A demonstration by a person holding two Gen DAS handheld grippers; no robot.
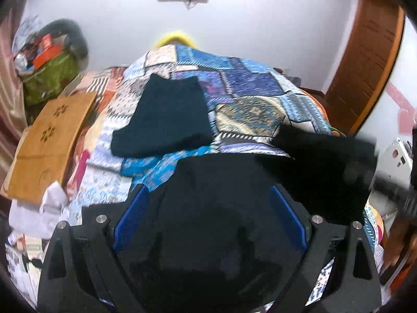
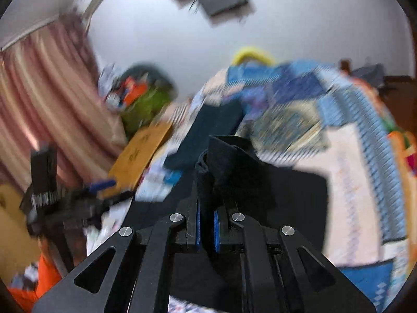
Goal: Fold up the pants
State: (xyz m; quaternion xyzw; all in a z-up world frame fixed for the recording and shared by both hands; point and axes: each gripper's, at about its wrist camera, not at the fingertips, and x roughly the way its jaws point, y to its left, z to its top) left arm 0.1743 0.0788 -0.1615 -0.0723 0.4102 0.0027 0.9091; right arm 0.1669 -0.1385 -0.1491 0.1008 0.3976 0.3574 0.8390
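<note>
The black pants lie on the patchwork bedspread close under my left gripper, which is open with its blue pads either side of the cloth. One part of the pants is lifted at the right. In the right wrist view my right gripper is shut on a bunched fold of the black pants and holds it above the bed. My left gripper shows blurred at the left of that view. A folded dark garment lies further up the bed.
A brown cardboard sheet lies at the bed's left. A green bag with clutter stands by the pink curtain. A wooden door is at the right. A white wall is behind the bed.
</note>
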